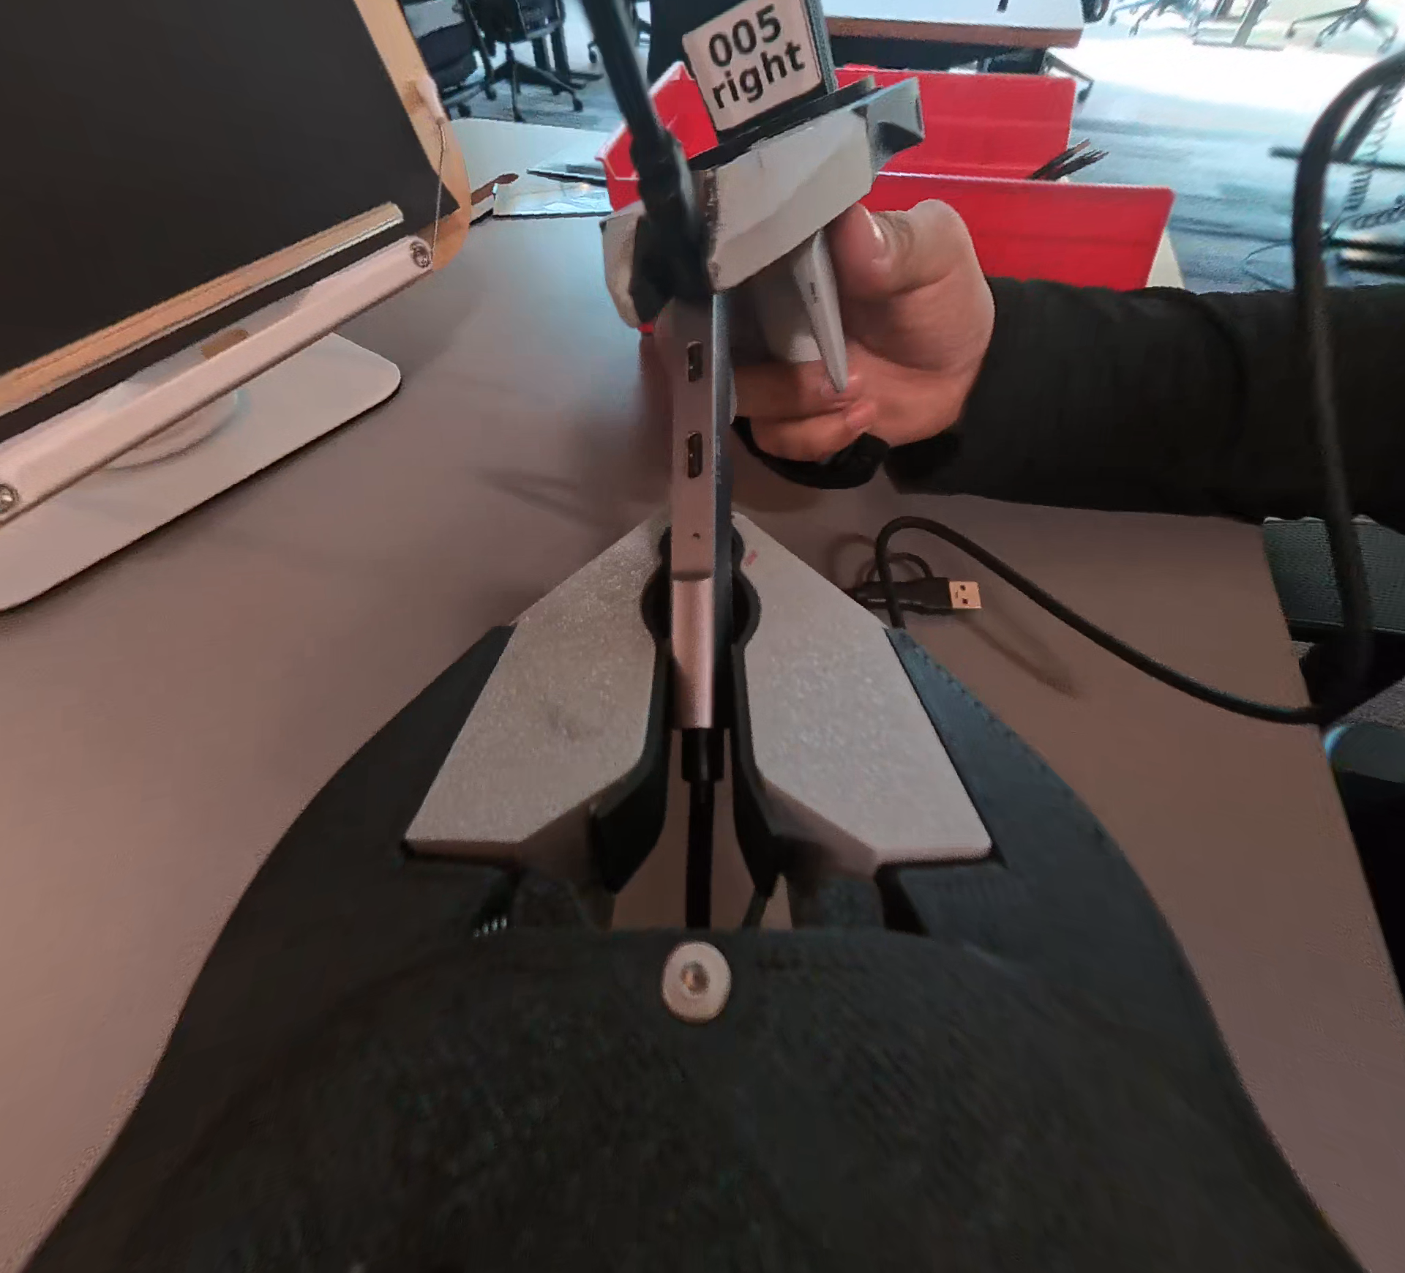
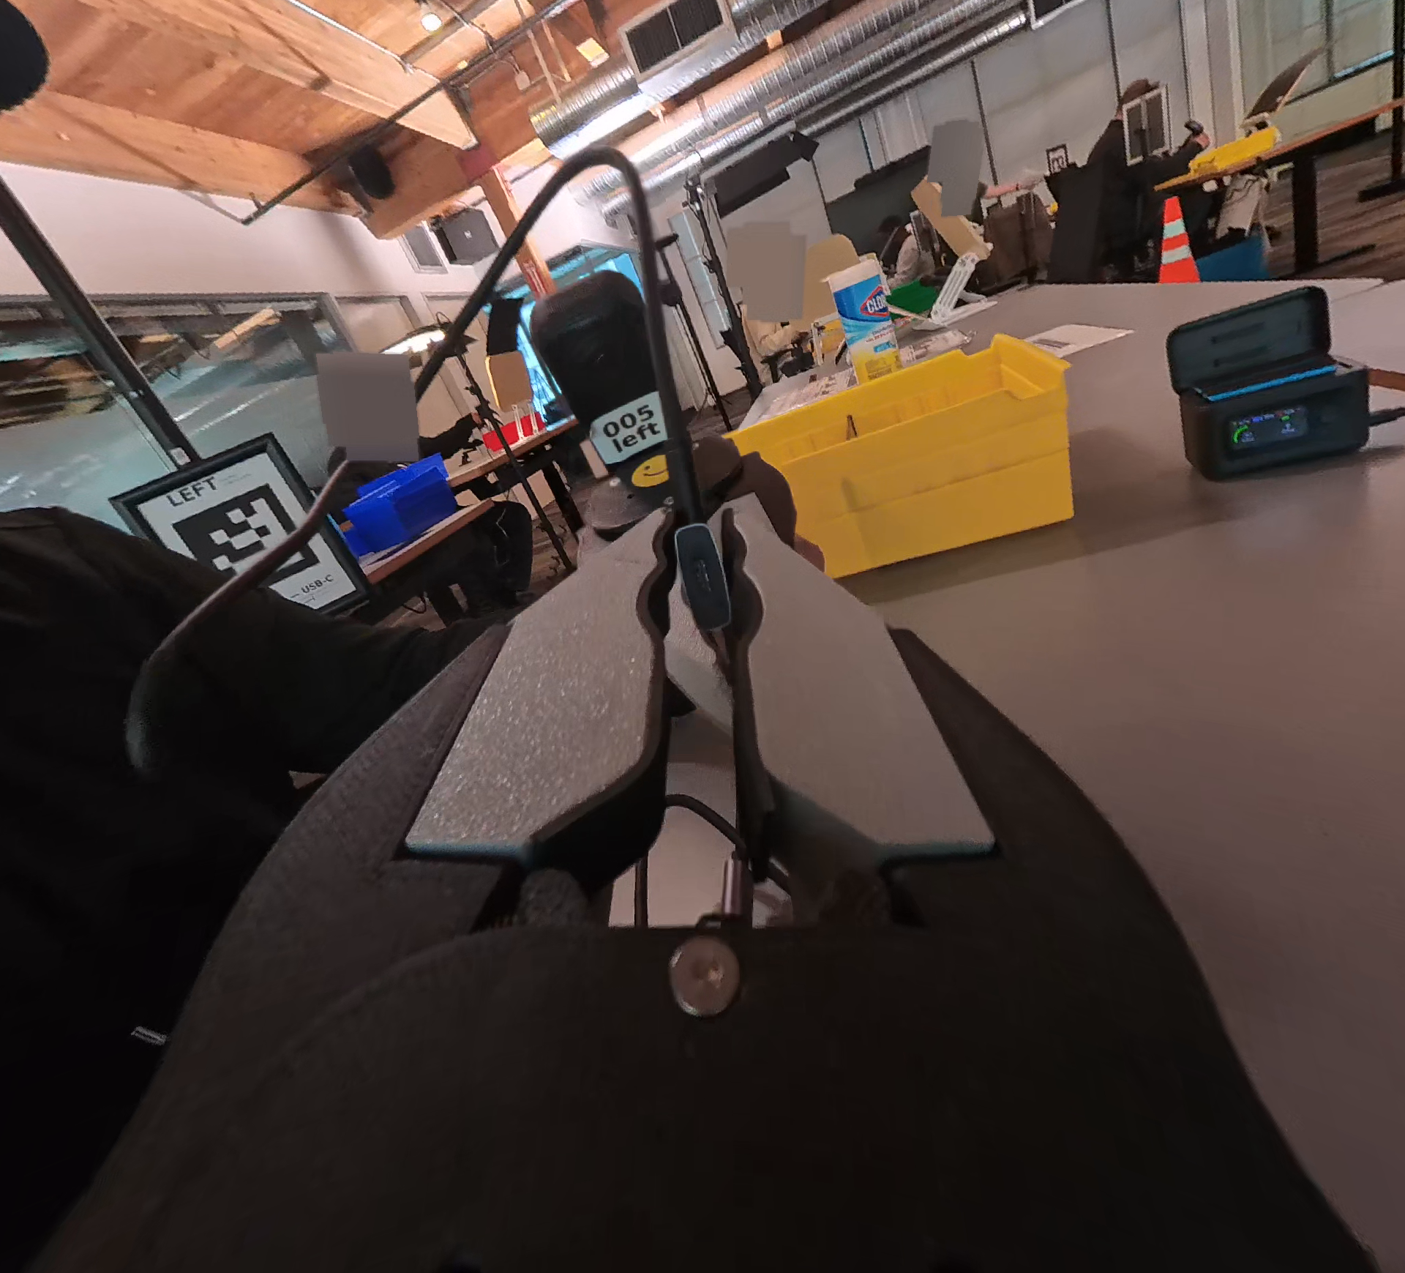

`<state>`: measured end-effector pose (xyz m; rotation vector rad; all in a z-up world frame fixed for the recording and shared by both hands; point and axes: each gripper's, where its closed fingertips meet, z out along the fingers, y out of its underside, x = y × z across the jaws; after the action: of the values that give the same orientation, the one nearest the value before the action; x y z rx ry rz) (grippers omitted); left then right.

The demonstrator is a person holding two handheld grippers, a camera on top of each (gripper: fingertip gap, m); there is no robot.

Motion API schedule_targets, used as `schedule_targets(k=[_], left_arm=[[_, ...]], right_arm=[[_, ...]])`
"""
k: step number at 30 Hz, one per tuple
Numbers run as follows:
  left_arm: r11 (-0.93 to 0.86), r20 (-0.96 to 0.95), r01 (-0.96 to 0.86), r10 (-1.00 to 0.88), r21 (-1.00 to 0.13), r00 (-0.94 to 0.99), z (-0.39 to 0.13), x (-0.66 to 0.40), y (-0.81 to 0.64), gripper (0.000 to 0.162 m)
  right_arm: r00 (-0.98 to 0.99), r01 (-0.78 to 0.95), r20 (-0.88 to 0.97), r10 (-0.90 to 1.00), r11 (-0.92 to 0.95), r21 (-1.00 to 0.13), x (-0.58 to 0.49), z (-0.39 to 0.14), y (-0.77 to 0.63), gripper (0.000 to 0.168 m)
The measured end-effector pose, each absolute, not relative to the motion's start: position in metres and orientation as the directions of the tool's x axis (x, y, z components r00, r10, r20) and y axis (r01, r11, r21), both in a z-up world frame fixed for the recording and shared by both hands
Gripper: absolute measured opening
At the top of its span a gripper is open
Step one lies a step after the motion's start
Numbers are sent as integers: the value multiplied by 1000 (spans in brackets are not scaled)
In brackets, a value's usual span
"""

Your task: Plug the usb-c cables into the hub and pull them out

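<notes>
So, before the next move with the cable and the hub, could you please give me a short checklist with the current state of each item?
1. Left gripper shut firmly on the hub: ok, the grey body sits clamped between both fingers.
2. Right gripper shut on the cable plug: ok.
3. Plug fully seated in the hub: cannot tell, the right gripper hides the joint.
4. Black cable free of snags: ok, it arcs loosely above the gripper.
5. Hub's two side ports unobstructed: ok.
6. Loose USB-A cable on the table clear of both grippers: ok.
</notes>
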<state>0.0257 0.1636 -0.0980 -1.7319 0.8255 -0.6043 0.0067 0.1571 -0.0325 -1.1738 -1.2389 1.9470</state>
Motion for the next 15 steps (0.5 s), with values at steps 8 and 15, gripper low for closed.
schedule_targets(k=[8,15], left_arm=[[-150,-184,-338,-607,-929,773,-111,-7,186,6],[-138,-293,-411,-506,-901,811,-106,-21,191,6]], right_arm=[[-173,113,-271,947,-254,-961,2,-62,194,23],[10,27,-145,989,-145,-989,6,-42,207,37]])
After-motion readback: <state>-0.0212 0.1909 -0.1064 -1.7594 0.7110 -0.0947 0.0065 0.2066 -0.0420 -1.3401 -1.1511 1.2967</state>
